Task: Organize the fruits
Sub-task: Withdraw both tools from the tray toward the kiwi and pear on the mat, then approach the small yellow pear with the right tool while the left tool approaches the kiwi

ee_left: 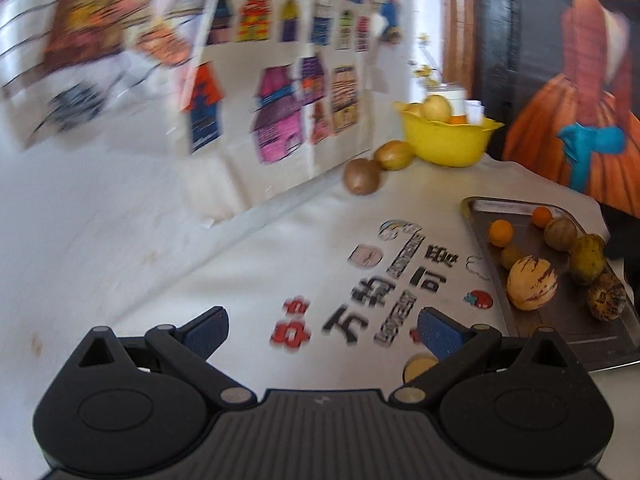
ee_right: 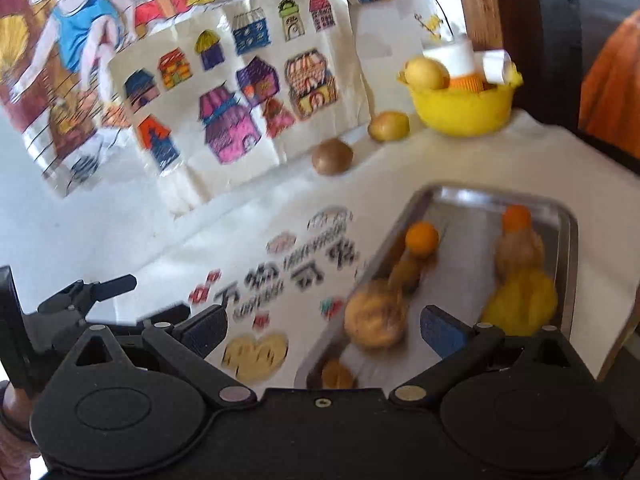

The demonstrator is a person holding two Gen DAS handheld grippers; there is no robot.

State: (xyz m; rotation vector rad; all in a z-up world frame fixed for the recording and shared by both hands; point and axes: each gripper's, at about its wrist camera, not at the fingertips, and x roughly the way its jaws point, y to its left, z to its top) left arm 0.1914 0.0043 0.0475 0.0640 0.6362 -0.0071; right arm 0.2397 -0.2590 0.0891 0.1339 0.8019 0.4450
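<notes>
Yellow bowl (ee_left: 450, 140), 2 kiwis (ee_left: 362, 176) beside it, steel tray (ee_right: 460, 200) nearby

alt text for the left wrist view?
The open left gripper hovers empty over a white tablecloth with printed characters. To its right a metal tray holds assorted fruits; farther back, two kiwis lie beside a yellow bowl of fruit.

white-clothed table (ee_left: 248, 248): metal tray (ee_left: 480, 216), yellow bowl (ee_left: 448, 142), two loose kiwis (ee_left: 362, 176) near bowl.
</notes>
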